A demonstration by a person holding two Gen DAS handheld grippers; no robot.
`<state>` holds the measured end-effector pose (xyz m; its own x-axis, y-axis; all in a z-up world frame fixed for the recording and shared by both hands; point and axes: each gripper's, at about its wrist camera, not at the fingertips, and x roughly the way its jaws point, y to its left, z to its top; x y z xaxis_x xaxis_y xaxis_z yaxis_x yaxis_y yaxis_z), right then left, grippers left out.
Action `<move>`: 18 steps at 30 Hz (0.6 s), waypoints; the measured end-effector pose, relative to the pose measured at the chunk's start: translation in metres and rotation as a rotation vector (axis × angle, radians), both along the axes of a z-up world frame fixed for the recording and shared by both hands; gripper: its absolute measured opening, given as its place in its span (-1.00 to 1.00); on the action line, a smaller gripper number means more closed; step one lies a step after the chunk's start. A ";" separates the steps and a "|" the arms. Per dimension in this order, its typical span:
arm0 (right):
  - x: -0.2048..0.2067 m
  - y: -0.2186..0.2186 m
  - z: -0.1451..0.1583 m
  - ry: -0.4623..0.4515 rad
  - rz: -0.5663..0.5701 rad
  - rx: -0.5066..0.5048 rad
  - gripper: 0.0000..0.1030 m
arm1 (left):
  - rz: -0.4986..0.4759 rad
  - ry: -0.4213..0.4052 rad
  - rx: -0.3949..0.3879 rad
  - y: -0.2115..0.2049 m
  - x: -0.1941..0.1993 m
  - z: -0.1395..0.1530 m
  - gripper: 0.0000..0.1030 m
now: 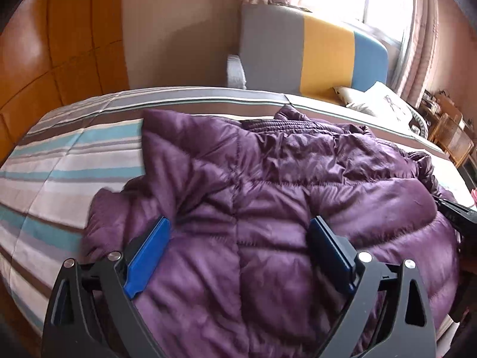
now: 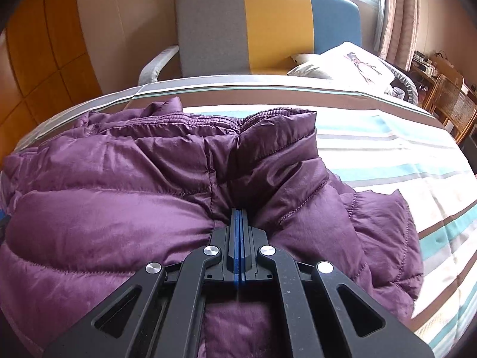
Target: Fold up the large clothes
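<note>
1. Your left hand-held gripper (image 1: 240,226) is released: its blue pads (image 1: 147,256) stand wide apart at the bottom of the left wrist view, with the purple puffer jacket (image 1: 268,197) showing between them. Whether the pads touch the fabric, you cannot tell.
2. Your right hand-held gripper (image 2: 239,211) is clenched: in the lower centre of the right wrist view the blue pads (image 2: 237,238) meet, and their tips are buried in a fold of the purple puffer jacket (image 2: 119,203), so it seems to be pinching the fabric.
3. The jacket lies crumpled across the striped bedspread (image 2: 387,155), filling the centre and lower part of both views; its ribbed collar (image 2: 268,116) points toward the top of the frame.
4. Beyond the bed, in the upper centre, stands a headboard (image 2: 274,26) in grey, yellow and blue, with a white pillow (image 2: 351,62) just to its lower right.
5. A cane chair (image 2: 453,104) sits at the right edge; orange wooden panels (image 2: 38,53) fill the upper left.
</note>
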<state>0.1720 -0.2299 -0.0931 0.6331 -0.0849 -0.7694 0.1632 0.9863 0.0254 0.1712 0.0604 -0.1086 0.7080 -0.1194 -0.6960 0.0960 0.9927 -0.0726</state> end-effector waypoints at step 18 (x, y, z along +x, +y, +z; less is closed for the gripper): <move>-0.079 0.006 0.037 -0.124 -0.007 0.201 -1.00 | 0.184 0.070 -0.208 0.078 -0.057 -0.025 0.87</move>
<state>0.0925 -0.2237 -0.0560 0.7235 0.0572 -0.6879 0.1535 0.9583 0.2411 0.1144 0.1389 -0.1333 0.6824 -0.1390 -0.7177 -0.0965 0.9561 -0.2768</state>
